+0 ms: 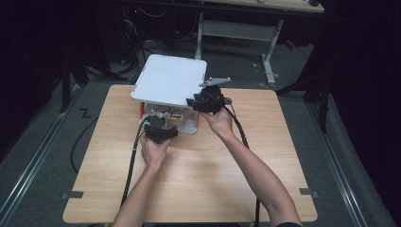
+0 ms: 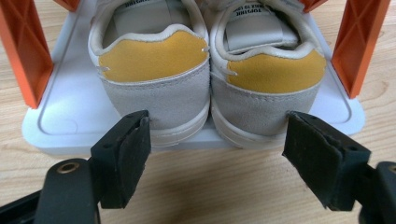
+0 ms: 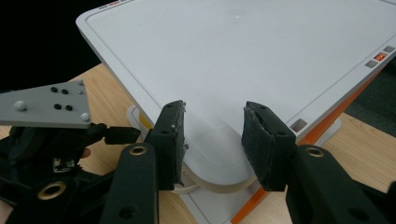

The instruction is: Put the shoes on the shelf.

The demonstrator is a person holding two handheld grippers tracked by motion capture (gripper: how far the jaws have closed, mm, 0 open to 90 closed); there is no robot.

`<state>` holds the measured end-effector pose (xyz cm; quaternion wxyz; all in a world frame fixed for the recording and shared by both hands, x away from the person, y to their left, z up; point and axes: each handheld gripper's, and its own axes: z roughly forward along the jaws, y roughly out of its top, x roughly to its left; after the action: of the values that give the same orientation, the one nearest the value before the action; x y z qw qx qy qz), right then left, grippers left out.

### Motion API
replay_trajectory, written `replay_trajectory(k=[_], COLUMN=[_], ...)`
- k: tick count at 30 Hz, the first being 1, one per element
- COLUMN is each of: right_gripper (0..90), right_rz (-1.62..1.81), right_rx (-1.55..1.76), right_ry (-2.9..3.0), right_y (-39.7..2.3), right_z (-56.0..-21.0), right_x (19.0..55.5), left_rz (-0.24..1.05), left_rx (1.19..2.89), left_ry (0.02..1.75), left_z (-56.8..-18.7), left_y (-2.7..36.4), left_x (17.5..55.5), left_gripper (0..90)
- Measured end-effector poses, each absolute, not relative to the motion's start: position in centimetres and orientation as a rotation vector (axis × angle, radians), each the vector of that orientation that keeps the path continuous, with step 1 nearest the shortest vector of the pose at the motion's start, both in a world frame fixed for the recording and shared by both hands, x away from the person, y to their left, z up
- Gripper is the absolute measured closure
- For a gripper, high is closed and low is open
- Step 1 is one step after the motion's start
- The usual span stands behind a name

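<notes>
A pair of grey and white shoes with yellow heel patches, left shoe [image 2: 154,70] and right shoe [image 2: 273,74], stands on the lower white tray [image 2: 70,116] of a small rack. My left gripper [image 2: 215,140] is open just in front of the two heels, its pads apart from them. From above, the left gripper [image 1: 158,125] sits at the rack's front edge. The right gripper [image 3: 212,140] is open, its jaws on either side of the near corner of the rack's white top shelf [image 3: 233,56], not pressing on it. In the high view the right gripper [image 1: 195,101] is at that shelf's [image 1: 168,78] front right corner.
Orange posts [image 2: 21,51] [image 2: 359,42] flank the shoes and carry the top shelf. The rack stands at the far middle of a wooden table [image 1: 189,175]. The left gripper's grey plate [image 3: 46,107] is close to the right gripper's left. Cables trail down toward the table's near edge.
</notes>
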<state>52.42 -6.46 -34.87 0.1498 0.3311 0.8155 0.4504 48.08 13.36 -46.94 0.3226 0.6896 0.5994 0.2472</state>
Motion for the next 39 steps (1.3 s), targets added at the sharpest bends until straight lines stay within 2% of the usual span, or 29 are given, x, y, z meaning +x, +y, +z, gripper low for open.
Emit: replay_trajectory(k=[14,29,39], right_gripper=[60.1,59.8,52.3], right_rz=[1.294,1.298,1.305], right_rx=[0.947,0.944,0.922], right_ry=[2.347,2.347,2.328], right_y=[-6.4,-6.5,-6.3], right_z=[-34.9,-34.9,-34.9], right_x=[52.4,52.5,52.1], left_rz=[0.653,0.642,0.657], left_rx=[1.754,1.796,1.817], left_ry=[1.557,1.564,1.514], left_z=[-47.7,-47.6,-46.3], left_y=[13.6,13.5,14.2], left_x=[49.2,48.9,47.0], left_gripper=[23.6,25.7,26.7])
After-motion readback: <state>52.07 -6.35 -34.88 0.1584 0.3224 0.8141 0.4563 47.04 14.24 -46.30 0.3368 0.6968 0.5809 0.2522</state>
